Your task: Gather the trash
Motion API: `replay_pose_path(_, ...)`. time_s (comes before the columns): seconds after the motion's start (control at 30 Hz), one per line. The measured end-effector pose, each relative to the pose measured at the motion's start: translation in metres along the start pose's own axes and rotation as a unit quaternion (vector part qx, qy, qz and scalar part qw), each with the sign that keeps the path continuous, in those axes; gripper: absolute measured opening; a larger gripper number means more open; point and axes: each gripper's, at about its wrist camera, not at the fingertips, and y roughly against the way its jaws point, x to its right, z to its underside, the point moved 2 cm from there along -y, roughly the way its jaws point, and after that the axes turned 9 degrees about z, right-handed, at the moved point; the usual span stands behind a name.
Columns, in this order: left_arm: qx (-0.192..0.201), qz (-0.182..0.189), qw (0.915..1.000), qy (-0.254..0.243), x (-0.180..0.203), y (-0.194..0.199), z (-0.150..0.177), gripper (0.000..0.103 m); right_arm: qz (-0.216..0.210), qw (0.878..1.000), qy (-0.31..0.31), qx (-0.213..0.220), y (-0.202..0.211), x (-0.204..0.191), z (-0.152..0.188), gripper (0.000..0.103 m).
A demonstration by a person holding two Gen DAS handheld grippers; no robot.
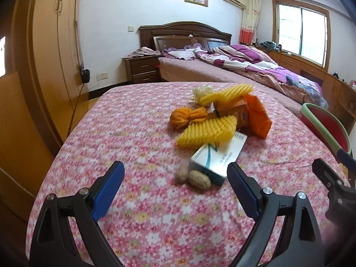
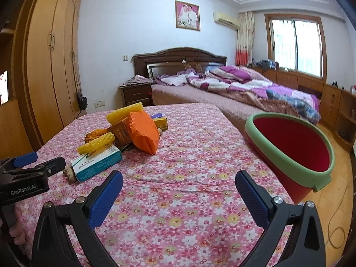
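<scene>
A pile of trash lies on the pink floral tablecloth (image 1: 138, 200): two peanuts (image 1: 193, 178), a white-and-teal box (image 1: 219, 155), yellow foam nets (image 1: 207, 131), an orange foam net (image 1: 258, 115), a brown carton (image 1: 231, 110) and an orange wrapper (image 1: 184, 116). My left gripper (image 1: 175, 173) is open and empty, just short of the peanuts and box. My right gripper (image 2: 179, 183) is open and empty over bare cloth. The pile shows in the right wrist view too, with the box (image 2: 98, 162) at left. A red bin with a green rim (image 2: 293, 146) stands at the table's right edge.
A wooden wardrobe (image 2: 51, 66) lines the left wall. A bed with purple bedding (image 2: 233, 84) and a nightstand (image 2: 135, 94) stand behind the table. Low cabinets (image 2: 333, 102) run under the window. A cable lies on the floor (image 2: 338, 218) at right.
</scene>
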Motion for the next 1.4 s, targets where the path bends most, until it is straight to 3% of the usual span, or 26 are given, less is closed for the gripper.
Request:
replay_pose_path(0.13,-0.015,0.023,0.9996,0.003,-0.002,-0.008,-0.014,0.093,0.007,1.0,0.001,-0.006,0.0,0.005,-0.008,0.103)
replay_pose_path(0.3,-0.029,0.028,0.9991,0.014,0.002,-0.021,-0.027,0.091,0.005,0.998,-0.015,-0.057,-0.015,0.02,-0.019,0.103)
replay_pose_path(0.4,-0.047,0.039,0.9981,0.002,0.009,-0.031,-0.03,0.09,0.01,0.997,-0.005,-0.072,-0.02,0.022,-0.022,0.103)
replay_pose_path(0.53,-0.077,0.08,0.9937,-0.017,0.026,-0.047,-0.036,0.09,0.014,0.996,0.002,-0.084,-0.027,0.026,-0.026,0.103)
replay_pose_path(0.73,-0.111,0.077,0.9896,-0.048,0.042,-0.075,-0.042,0.082,0.0,0.995,-0.013,-0.099,-0.038,0.032,-0.032,0.103)
replay_pose_path(0.87,-0.132,0.075,0.9882,-0.021,0.032,-0.092,-0.044,0.068,-0.007,0.995,-0.009,-0.102,-0.043,0.028,-0.035,0.103)
replay_pose_path(0.93,-0.133,0.09,0.9869,-0.005,0.027,-0.096,-0.046,0.063,-0.012,0.994,-0.008,-0.105,-0.047,0.025,-0.036,0.103)
replay_pose_path(1.03,-0.131,0.107,0.9855,-0.006,0.021,-0.096,-0.048,0.043,-0.017,0.994,-0.007,-0.108,-0.052,0.022,-0.04,0.103)
replay_pose_path(1.1,-0.126,0.11,0.9859,-0.004,0.016,-0.094,-0.051,0.023,-0.02,0.994,-0.009,-0.111,-0.055,0.019,-0.042,0.103)
replay_pose_path(1.17,-0.124,0.119,0.985,0.012,0.007,-0.092,-0.053,0.012,-0.022,0.993,-0.013,-0.113,-0.057,0.016,-0.044,0.103)
replay_pose_path(1.23,-0.118,0.133,0.9833,0.037,-0.005,-0.087,-0.057,0.012,-0.023,0.993,-0.015,-0.112,-0.056,0.012,-0.047,0.103)
replay_pose_path(1.4,-0.084,0.147,0.9844,0.047,-0.027,-0.069,-0.07,0.011,-0.031,0.994,-0.006,-0.109,-0.056,-0.004,-0.056,0.103)
